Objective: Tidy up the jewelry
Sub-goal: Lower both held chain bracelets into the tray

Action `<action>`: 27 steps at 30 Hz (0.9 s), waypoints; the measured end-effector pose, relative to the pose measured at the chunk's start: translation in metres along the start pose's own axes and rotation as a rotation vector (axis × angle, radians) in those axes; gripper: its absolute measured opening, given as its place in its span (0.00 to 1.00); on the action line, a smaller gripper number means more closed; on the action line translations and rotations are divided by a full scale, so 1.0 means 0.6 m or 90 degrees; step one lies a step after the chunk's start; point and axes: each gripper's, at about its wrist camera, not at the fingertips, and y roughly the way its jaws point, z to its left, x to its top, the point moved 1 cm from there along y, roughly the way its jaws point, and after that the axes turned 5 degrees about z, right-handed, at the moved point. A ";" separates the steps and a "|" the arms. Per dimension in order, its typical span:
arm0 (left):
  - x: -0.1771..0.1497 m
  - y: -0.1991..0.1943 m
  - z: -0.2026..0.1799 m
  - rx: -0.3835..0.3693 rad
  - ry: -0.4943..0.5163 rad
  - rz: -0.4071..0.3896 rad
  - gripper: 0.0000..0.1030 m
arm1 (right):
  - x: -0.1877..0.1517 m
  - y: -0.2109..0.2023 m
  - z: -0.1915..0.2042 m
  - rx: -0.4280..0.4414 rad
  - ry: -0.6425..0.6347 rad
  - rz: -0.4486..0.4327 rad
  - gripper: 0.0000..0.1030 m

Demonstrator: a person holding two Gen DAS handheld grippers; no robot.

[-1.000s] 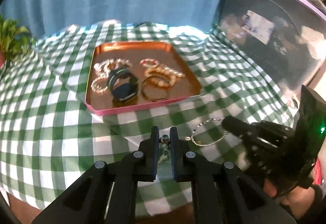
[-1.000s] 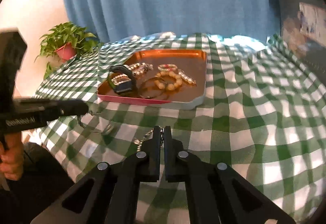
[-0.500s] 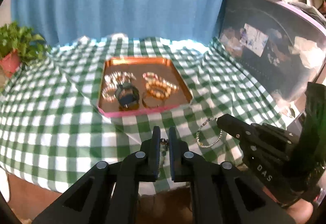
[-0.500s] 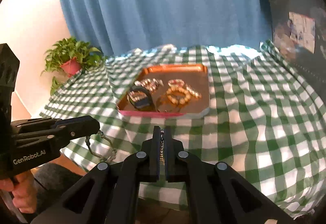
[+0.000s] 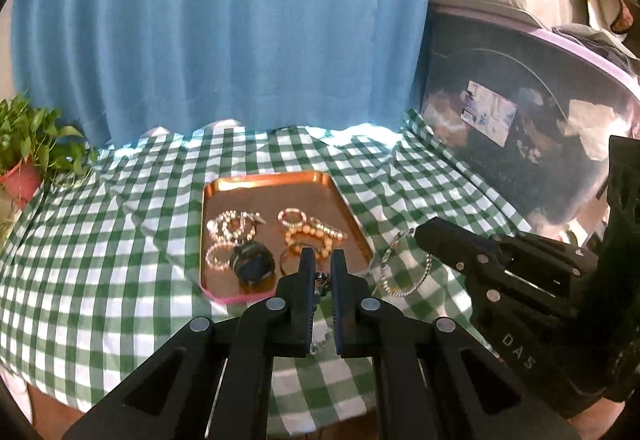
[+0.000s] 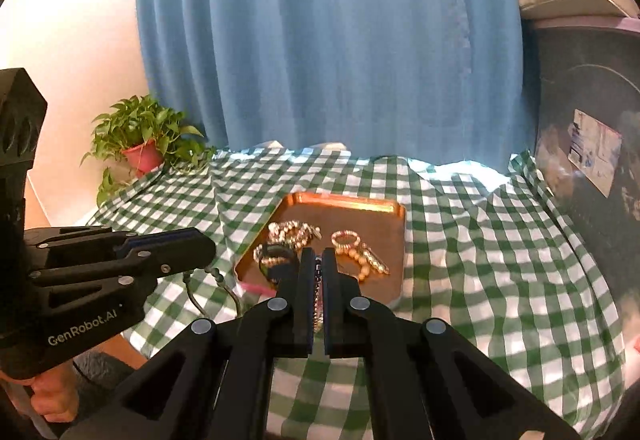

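Note:
A copper tray (image 5: 248, 187) (image 6: 384, 207) with a pink front edge sits on the green checked cloth. It holds several bracelets, a bead string (image 5: 310, 231) and a dark watch (image 5: 252, 264). My left gripper (image 5: 322, 267) is shut on a dark beaded chain (image 6: 218, 278) that hangs from its tips above the cloth. My right gripper (image 6: 317, 260) is shut on a silver chain bracelet (image 5: 404, 268) that dangles from its tips to the right of the tray. Both grippers are raised in front of the tray.
A potted plant (image 6: 140, 149) in a red pot stands at the table's far left. A blue curtain (image 6: 320, 39) hangs behind. A dark plastic bin with a lilac lid (image 5: 520, 127) stands at the right. The cloth (image 6: 480, 260) drapes over the near table edge.
Both grippers have lifted up and back from the cloth, each carrying its chain, so the tray looks smaller and farther.

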 end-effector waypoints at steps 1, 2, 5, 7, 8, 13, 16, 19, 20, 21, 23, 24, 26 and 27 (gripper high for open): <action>0.005 0.005 0.002 -0.001 0.000 0.000 0.07 | 0.005 0.006 0.000 0.003 -0.002 0.001 0.02; 0.012 0.011 0.005 -0.002 -0.001 0.000 0.07 | 0.009 0.012 0.000 0.004 -0.004 0.001 0.02; 0.030 0.025 0.011 -0.005 0.000 -0.006 0.07 | 0.022 0.030 -0.001 0.009 -0.007 0.001 0.02; 0.042 0.030 0.015 -0.005 0.003 -0.013 0.07 | 0.032 0.040 -0.001 0.010 -0.010 -0.002 0.02; 0.048 0.031 0.018 -0.004 0.004 -0.018 0.07 | 0.037 0.045 -0.002 0.011 -0.012 -0.002 0.02; 0.087 0.022 0.043 -0.008 0.008 -0.055 0.07 | 0.074 0.065 -0.014 0.015 -0.015 -0.014 0.02; 0.108 0.004 0.057 -0.011 -0.001 -0.086 0.07 | 0.093 0.067 -0.019 0.012 -0.018 -0.026 0.02; 0.121 -0.024 0.065 -0.026 -0.011 -0.122 0.07 | 0.111 0.064 -0.020 0.015 -0.017 -0.039 0.02; 0.125 -0.033 0.065 -0.031 -0.011 -0.134 0.07 | 0.117 0.058 -0.017 0.020 -0.020 -0.048 0.02; 0.130 -0.044 0.065 -0.037 -0.010 -0.149 0.07 | 0.123 0.054 -0.014 0.021 -0.024 -0.054 0.02; 0.137 -0.052 0.063 -0.042 -0.005 -0.162 0.07 | 0.131 0.048 -0.006 0.024 -0.033 -0.063 0.02; 0.140 -0.051 0.063 -0.043 -0.003 -0.167 0.07 | 0.135 0.046 -0.003 0.028 -0.037 -0.066 0.02; 0.145 -0.036 0.068 -0.038 -0.006 -0.162 0.07 | 0.140 0.049 0.003 0.035 -0.042 -0.070 0.02; 0.146 -0.027 0.072 -0.040 -0.011 -0.155 0.07 | 0.141 0.053 0.004 0.037 -0.045 -0.069 0.02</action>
